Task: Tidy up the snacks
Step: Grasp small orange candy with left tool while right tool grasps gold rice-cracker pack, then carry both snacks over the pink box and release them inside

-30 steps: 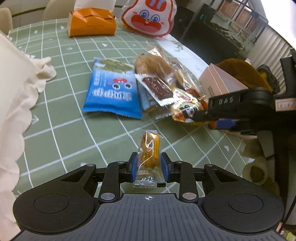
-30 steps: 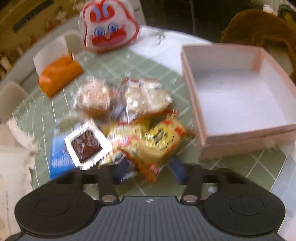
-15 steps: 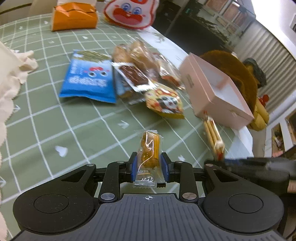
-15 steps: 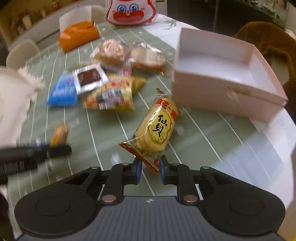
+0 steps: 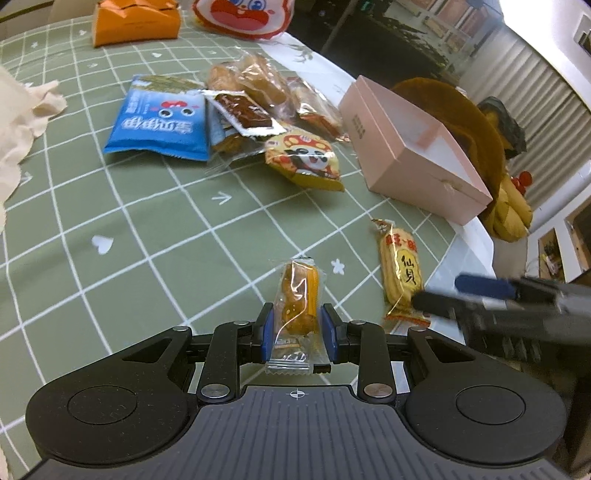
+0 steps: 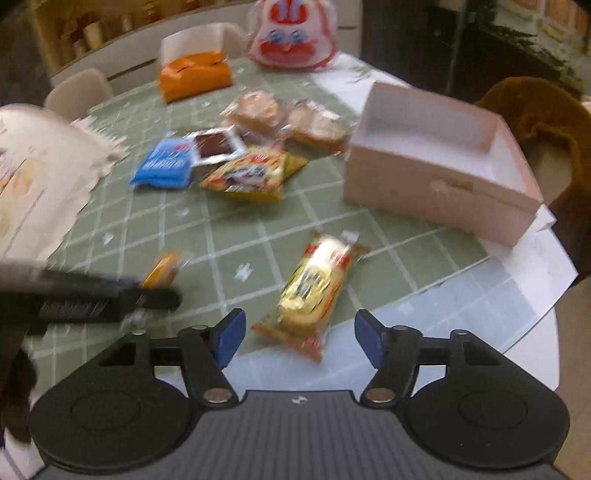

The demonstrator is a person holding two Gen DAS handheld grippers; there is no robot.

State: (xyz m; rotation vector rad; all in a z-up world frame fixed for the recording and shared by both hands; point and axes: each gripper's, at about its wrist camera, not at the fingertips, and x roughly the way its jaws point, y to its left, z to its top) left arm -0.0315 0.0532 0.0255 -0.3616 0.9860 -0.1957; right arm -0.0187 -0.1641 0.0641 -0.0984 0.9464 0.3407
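My left gripper (image 5: 297, 325) is shut on a small clear-wrapped orange snack (image 5: 298, 295), held just above the green checked tablecloth (image 5: 147, 240). To its right a yellow rice-cracker pack (image 5: 402, 273) lies flat near the table edge. In the right wrist view this pack (image 6: 314, 291) lies between and just ahead of my right gripper (image 6: 300, 332), whose jaws are opening and whose pads are clear of it. The open pink box (image 6: 436, 173) stands beyond, at the right. A pile of snacks lies further back: a blue pack (image 5: 162, 125), a chocolate bar (image 5: 243, 114) and a panda pack (image 5: 306, 158).
An orange tissue box (image 5: 136, 18) and a rabbit-face bag (image 5: 243, 14) sit at the far edge. A cream cloth (image 5: 14, 122) covers the left side. A brown cushion (image 5: 461, 110) rests behind the box. The table's rounded edge (image 6: 517, 332) runs close at the right.
My right gripper brought the rice-cracker pack from the pile to the near table edge, opened and let it go. My left gripper shifted towards the box with its snack still held.
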